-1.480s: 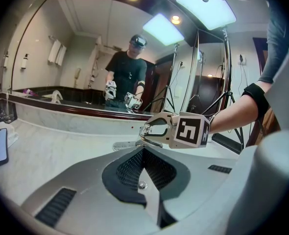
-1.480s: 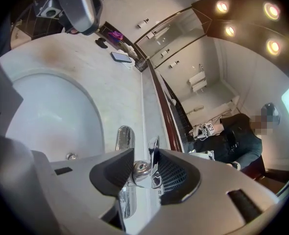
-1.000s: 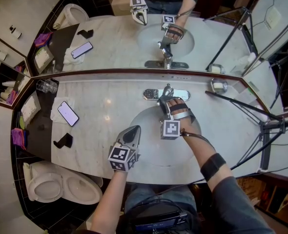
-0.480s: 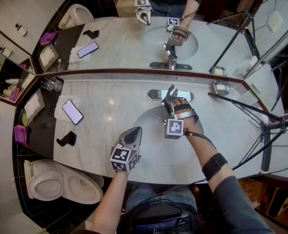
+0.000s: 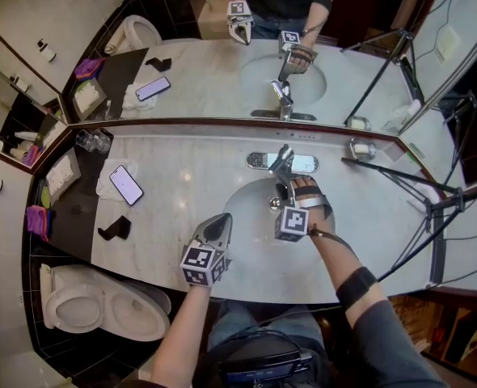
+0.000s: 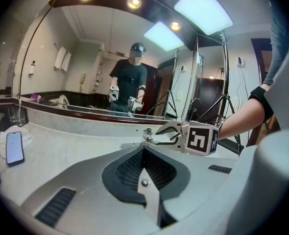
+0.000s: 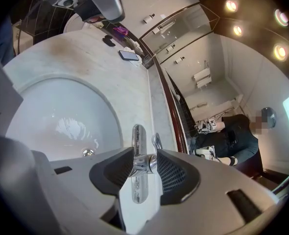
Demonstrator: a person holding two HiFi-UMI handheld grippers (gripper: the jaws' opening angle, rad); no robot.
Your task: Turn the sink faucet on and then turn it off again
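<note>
**Faucet sits dead ahead of the right gripper, jaws apart on either side of it**

The faucet [image 7: 143, 164] is at the far edge of the sink basin [image 5: 242, 212], spout running far-to-near over the bowl, right in line with the right gripper [image 5: 287, 188]. Its jaws have just been opening, and the chrome body shows in the gap; the pads don't look to be pressing on it. The left gripper [image 5: 221, 221] hangs over the near counter edge, jaws together and empty, well apart from the faucet, so the right is way nearer. The right jaw cuts off the lever's base, and I honestly can't tell if water's running.
</note>
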